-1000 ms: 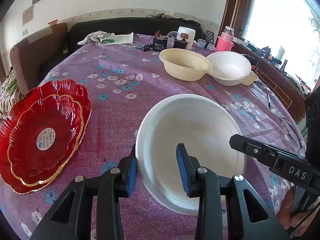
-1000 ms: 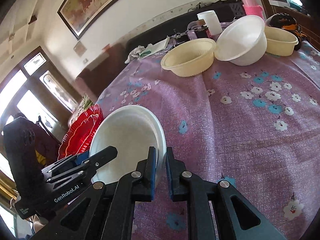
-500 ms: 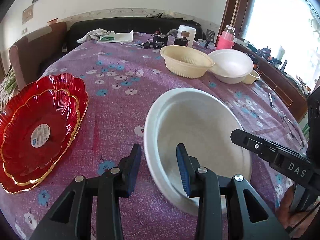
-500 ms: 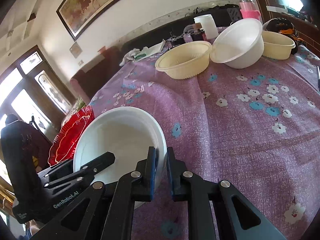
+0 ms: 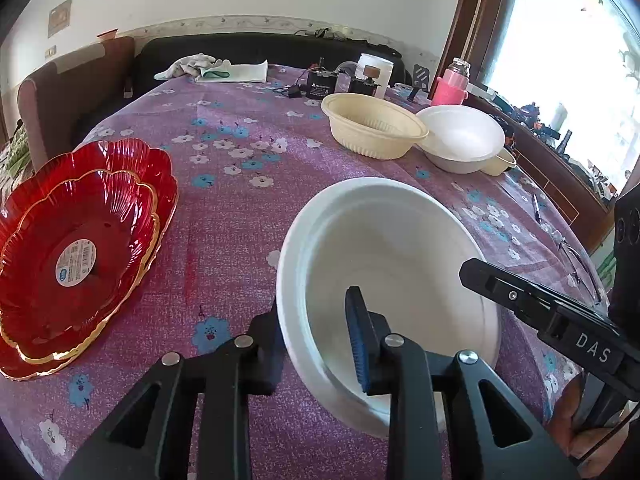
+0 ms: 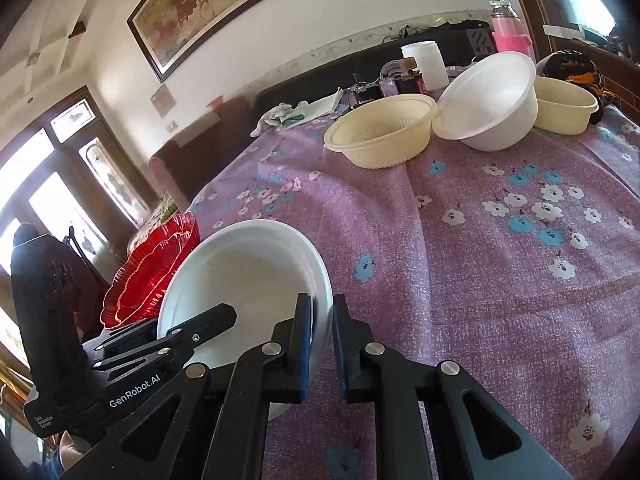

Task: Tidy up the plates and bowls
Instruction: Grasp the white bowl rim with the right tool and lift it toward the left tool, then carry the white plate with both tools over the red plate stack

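Observation:
A white plate (image 5: 392, 256) is held tilted just above the purple flowered tablecloth. My right gripper (image 6: 322, 344) is shut on the plate's (image 6: 248, 280) right rim. My left gripper (image 5: 316, 336) is open, its jaws astride the plate's near-left rim, one finger inside and one outside. Two stacked red scalloped plates (image 5: 76, 240) lie at the left; they also show in the right wrist view (image 6: 152, 276). A cream bowl (image 5: 372, 130), a white bowl (image 5: 460, 142) and a smaller cream bowl (image 6: 564, 104) stand at the far right.
A white jar (image 5: 374, 74), a pink bottle (image 5: 452, 84), black boxes with cables (image 5: 320, 88) and a white cloth (image 5: 212, 70) sit at the table's far edge. A pen (image 5: 536, 208) and glasses (image 5: 576, 260) lie at the right. A brown chair (image 5: 68, 92) stands behind on the left.
The white plate has shifted right, away from the red plates, carried by my right gripper. My left gripper's jaws have come astride its rim again after standing off it.

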